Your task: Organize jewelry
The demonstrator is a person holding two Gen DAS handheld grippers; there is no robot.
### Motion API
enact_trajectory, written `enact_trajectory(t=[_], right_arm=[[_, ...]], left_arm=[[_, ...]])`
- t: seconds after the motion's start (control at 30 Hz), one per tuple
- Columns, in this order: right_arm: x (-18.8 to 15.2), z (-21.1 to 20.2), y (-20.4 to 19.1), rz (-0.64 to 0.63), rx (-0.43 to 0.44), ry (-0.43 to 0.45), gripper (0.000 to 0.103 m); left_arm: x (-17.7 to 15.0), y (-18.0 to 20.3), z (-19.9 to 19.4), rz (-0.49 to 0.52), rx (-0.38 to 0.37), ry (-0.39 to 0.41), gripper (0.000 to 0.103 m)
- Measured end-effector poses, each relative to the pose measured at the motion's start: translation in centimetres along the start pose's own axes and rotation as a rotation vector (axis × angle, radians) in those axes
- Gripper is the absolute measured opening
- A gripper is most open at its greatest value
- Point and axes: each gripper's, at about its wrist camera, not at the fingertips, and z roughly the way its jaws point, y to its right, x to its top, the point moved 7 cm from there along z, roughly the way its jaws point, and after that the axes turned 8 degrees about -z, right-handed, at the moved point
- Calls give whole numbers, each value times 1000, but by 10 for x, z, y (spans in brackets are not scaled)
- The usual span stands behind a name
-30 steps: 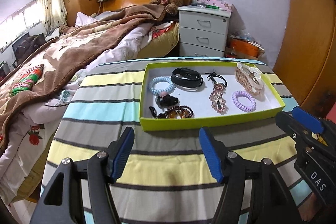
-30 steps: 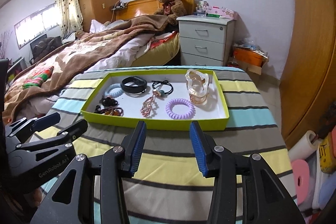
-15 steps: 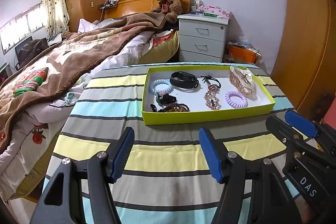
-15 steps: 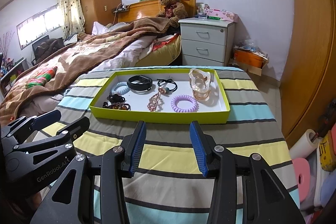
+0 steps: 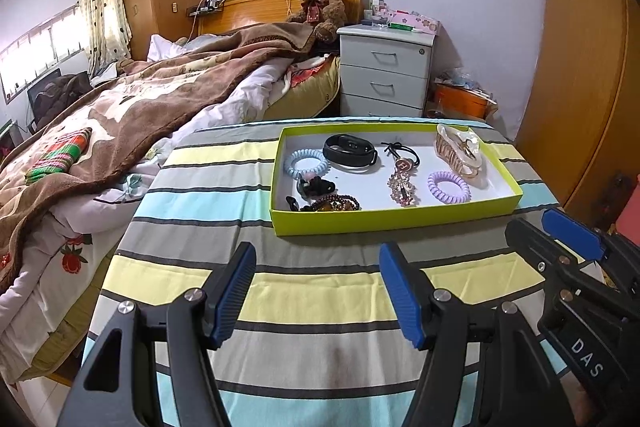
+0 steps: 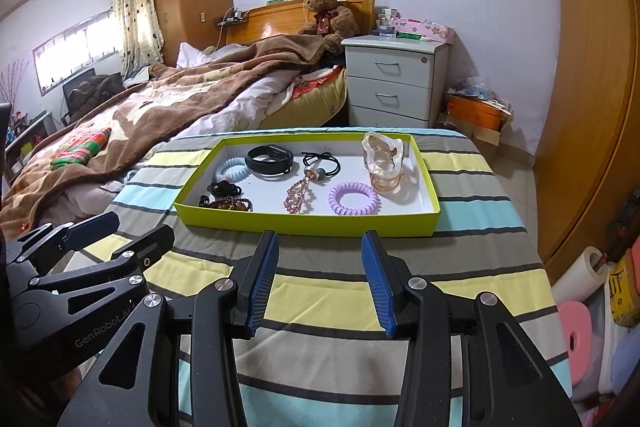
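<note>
Heading the list, nearest the cameras: left gripper [image 5: 314, 291], blue-padded jaws spread apart, nothing between them, held over a striped tablecloth [image 5: 320, 307]; right gripper [image 6: 318, 281], jaws likewise parted and empty, over the same cloth, beside the left one. Next, farther along the cloth: one shallow lime-green tray [image 6: 304, 223] with a white floor, lying flat, well clear of both grippers. Contents of tray, near edge first: dark beaded bracelet [image 6: 230, 203] at the near left corner; black hair clip [image 6: 225, 188] just behind it; pink rhinestone ornament [image 6: 298, 195] near the middle; purple spiral hair tie [image 6: 354, 198] to its right. Far half of tray: pale blue spiral hair tie [image 6: 231, 167] at left; black wristband [image 6: 269, 157] just beside it; black elastic hair tie with a round charm [image 6: 320, 163] at centre; translucent peach claw clip [image 6: 384, 165] at the far right, standing on its teeth. Beyond the table: bed with a brown blanket [image 6: 160, 99] to the left; white three-drawer nightstand [image 6: 394, 83] behind the tray; brown teddy bear [image 6: 330, 11] seated against the wooden headboard; wooden wardrobe doors [image 6: 592, 67] along the right wall.
</note>
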Motion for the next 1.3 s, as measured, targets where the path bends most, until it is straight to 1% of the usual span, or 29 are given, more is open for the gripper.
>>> enact_trajectory(t=[1.3], right_arm=[[2,-5,-5,-4,6,5,44]], left_arm=[[0,-5,0,-10,12,-11,66]])
